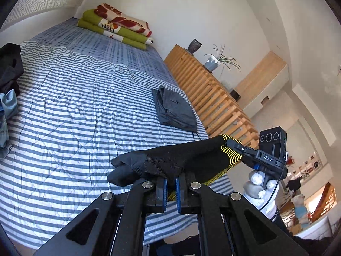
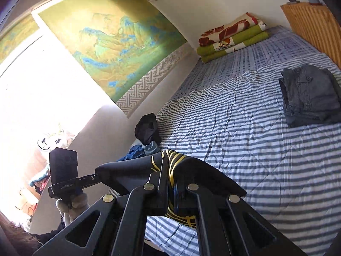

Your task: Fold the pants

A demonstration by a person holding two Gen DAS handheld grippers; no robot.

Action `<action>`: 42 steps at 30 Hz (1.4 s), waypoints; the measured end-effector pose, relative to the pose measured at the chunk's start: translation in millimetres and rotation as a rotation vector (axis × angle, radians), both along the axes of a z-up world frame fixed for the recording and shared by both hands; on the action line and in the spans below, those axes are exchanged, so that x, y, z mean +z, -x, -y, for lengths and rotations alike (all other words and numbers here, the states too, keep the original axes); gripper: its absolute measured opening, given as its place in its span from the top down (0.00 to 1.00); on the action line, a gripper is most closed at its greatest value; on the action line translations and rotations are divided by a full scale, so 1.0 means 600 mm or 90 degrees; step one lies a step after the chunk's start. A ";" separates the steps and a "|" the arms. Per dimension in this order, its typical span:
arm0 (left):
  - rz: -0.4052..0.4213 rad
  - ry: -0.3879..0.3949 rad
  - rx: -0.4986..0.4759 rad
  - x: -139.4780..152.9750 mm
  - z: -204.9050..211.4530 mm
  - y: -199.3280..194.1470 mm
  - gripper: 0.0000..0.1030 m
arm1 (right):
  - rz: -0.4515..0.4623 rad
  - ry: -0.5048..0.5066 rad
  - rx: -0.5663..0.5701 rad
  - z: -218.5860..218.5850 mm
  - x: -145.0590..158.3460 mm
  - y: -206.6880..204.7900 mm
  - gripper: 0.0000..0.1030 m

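Observation:
Black pants with yellow stripes (image 1: 170,160) hang stretched between both grippers above the striped bed (image 1: 74,106). My left gripper (image 1: 170,184) is shut on the black fabric, which bunches over its blue pads. My right gripper (image 1: 231,146), held by a gloved hand at the right of the left wrist view, pinches the yellow-striped end. In the right wrist view my right gripper (image 2: 171,181) is shut on the striped part of the pants (image 2: 127,170). There the left gripper (image 2: 97,176) holds the far end at the left.
Folded grey pants (image 1: 174,108) (image 2: 309,98) lie on the bed beside a slatted wooden cabinet (image 1: 213,91). A pile of dark and blue clothes (image 1: 8,74) (image 2: 147,134) sits by the wall. Folded blankets (image 1: 119,25) lie at the bed's head.

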State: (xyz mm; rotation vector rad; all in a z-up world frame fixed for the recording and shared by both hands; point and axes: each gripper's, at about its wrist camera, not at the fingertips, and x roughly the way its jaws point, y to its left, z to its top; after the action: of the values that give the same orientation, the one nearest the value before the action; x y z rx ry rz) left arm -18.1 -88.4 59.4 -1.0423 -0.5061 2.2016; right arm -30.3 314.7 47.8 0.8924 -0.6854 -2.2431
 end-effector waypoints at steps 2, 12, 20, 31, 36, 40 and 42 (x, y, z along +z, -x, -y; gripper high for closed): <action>0.014 0.012 -0.007 -0.007 0.003 -0.011 0.95 | 0.022 0.017 -0.008 -0.004 -0.008 -0.022 0.97; 0.218 0.032 0.073 -0.286 -0.018 0.233 0.95 | 0.229 0.002 -0.030 -0.004 -0.226 0.168 0.97; 0.305 0.025 0.081 -0.419 -0.019 0.354 0.95 | 0.331 -0.030 -0.009 0.005 -0.368 0.330 0.93; 0.233 0.061 0.061 -0.346 0.008 0.345 0.63 | 0.221 -0.182 -0.086 -0.043 -0.295 0.284 0.91; 0.159 0.074 0.015 -0.299 -0.031 0.316 0.64 | 0.142 -0.247 -0.009 0.048 -0.268 0.240 0.91; 0.156 0.135 -0.017 -0.336 -0.086 0.318 0.66 | 0.155 -0.277 0.033 0.110 -0.311 0.237 0.90; 0.169 0.170 -0.002 -0.368 -0.092 0.323 0.69 | 0.165 -0.286 0.040 0.124 -0.335 0.234 0.89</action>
State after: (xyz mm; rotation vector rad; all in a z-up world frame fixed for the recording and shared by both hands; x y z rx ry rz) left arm -211.9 -33.1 -161.2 -1.4883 -0.3276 2.1795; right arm -170.8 240.5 -153.4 1.4184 -0.2536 -2.2856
